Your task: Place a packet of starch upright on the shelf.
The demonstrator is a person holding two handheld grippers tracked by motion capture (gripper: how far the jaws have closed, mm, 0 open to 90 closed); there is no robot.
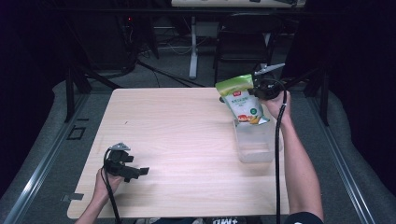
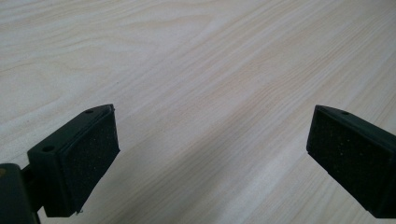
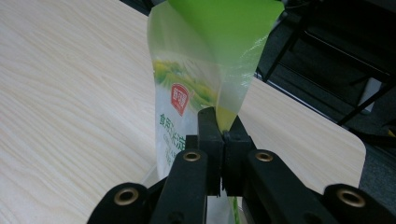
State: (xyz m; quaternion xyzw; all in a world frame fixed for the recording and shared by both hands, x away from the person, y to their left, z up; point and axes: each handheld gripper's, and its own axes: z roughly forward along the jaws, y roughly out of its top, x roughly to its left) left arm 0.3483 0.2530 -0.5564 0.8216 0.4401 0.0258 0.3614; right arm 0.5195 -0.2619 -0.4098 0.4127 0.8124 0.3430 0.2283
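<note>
Left gripper (image 1: 140, 171): nearest me, jaws spread wide over the bare table (image 1: 177, 140), nothing between its pads (image 2: 91, 154).
Clear tub (image 1: 255, 142): farther along, on the table's right side.
Right gripper (image 1: 258, 88): clamped tight on the edge of the green-topped pouch (image 1: 243, 100).
Pouch: hanging tilted, lower end at the tub's far rim.

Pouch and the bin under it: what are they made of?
The pouch looks like thin glossy plastic film: it creases and its green top lets light through. The bin seems to be clear, slightly frosted rigid plastic, since the table shows through its walls.
</note>
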